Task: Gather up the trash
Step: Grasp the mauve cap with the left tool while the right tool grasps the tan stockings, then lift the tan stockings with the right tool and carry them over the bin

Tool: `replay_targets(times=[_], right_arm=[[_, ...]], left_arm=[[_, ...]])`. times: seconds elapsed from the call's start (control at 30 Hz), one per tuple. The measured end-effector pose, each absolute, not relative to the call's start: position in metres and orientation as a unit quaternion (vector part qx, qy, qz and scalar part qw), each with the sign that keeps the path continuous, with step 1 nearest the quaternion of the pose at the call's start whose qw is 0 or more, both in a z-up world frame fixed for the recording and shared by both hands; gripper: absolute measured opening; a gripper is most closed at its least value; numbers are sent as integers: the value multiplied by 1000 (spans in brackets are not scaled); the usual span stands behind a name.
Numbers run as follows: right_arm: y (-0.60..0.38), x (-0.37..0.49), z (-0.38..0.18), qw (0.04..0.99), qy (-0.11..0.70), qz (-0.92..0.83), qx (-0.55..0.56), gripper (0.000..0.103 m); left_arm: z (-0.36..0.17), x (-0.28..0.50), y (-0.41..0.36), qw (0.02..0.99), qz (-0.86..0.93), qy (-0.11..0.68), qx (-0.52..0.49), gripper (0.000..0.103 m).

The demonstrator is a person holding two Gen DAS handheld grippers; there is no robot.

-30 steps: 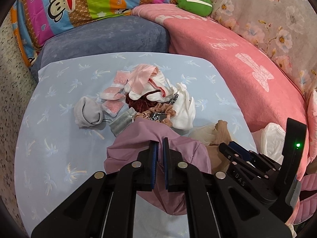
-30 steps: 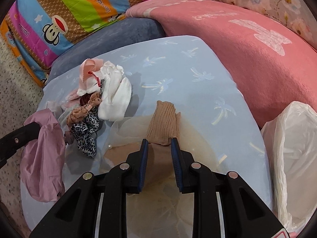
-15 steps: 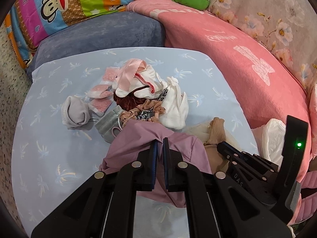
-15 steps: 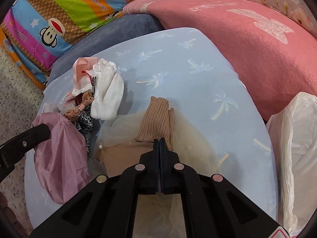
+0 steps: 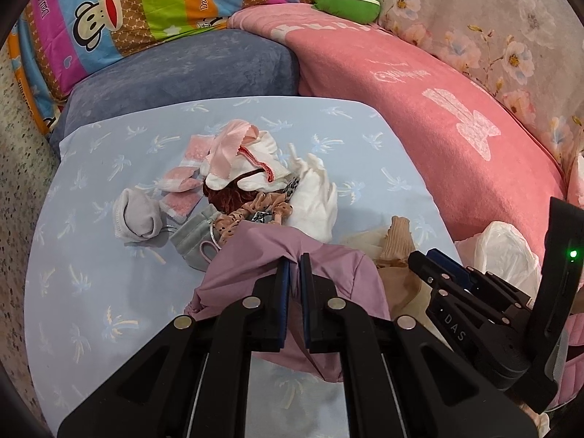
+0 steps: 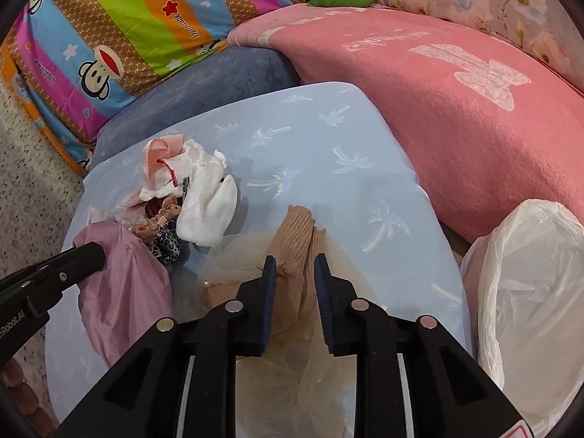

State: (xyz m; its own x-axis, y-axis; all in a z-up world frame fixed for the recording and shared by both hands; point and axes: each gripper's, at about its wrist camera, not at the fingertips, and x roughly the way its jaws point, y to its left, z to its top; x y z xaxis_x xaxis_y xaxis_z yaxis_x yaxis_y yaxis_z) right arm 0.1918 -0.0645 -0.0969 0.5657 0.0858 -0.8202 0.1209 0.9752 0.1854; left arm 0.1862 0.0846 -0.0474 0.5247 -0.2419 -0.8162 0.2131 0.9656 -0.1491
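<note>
My left gripper (image 5: 295, 266) is shut on a mauve cloth bag (image 5: 321, 255), which also shows at the left of the right wrist view (image 6: 124, 284). My right gripper (image 6: 292, 264) is open, its jaws either side of a tan stocking (image 6: 297, 237) lying on sheer beige fabric (image 6: 233, 259). The stocking also shows in the left wrist view (image 5: 396, 241). A pile of small items lies on the light blue table (image 5: 91, 292): a white glove (image 5: 314, 197), pink cloth (image 5: 230, 146), a grey sock (image 5: 138, 215), a spotted scrunchie (image 5: 262, 211).
A white plastic bag (image 6: 529, 310) sits at the table's right edge. A pink cushion (image 6: 456, 109), a blue-grey cushion (image 5: 182, 69) and a striped monkey-print pillow (image 5: 127, 11) ring the table. Speckled floor (image 5: 18, 164) lies to the left.
My right gripper was open, shut on the stocking half a second ago, and now stands open again around it. My left gripper keeps hold of the mauve bag and shifted slightly.
</note>
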Motion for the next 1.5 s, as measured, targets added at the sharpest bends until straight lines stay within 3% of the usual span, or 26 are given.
replay_targets(times=[0.1, 0.17, 0.2, 0.97, 1.5], right_arm=[[-64, 197, -106, 873, 474, -4, 115, 22], [-64, 199, -109, 870, 477, 5, 120, 13], [-64, 199, -110, 870, 478, 7, 122, 2], [-139, 137, 13, 922, 354, -29, 155, 2], [-244, 69, 5, 912, 344, -136, 178, 2]], left_arm=[[-48, 188, 83, 872, -130, 471, -15, 6], [-48, 189, 82, 872, -130, 471, -13, 6], [-47, 189, 82, 872, -130, 471, -13, 6], [17, 170, 10, 893, -185, 411, 13, 6], [23, 146, -93, 874, -272, 397, 65, 8]])
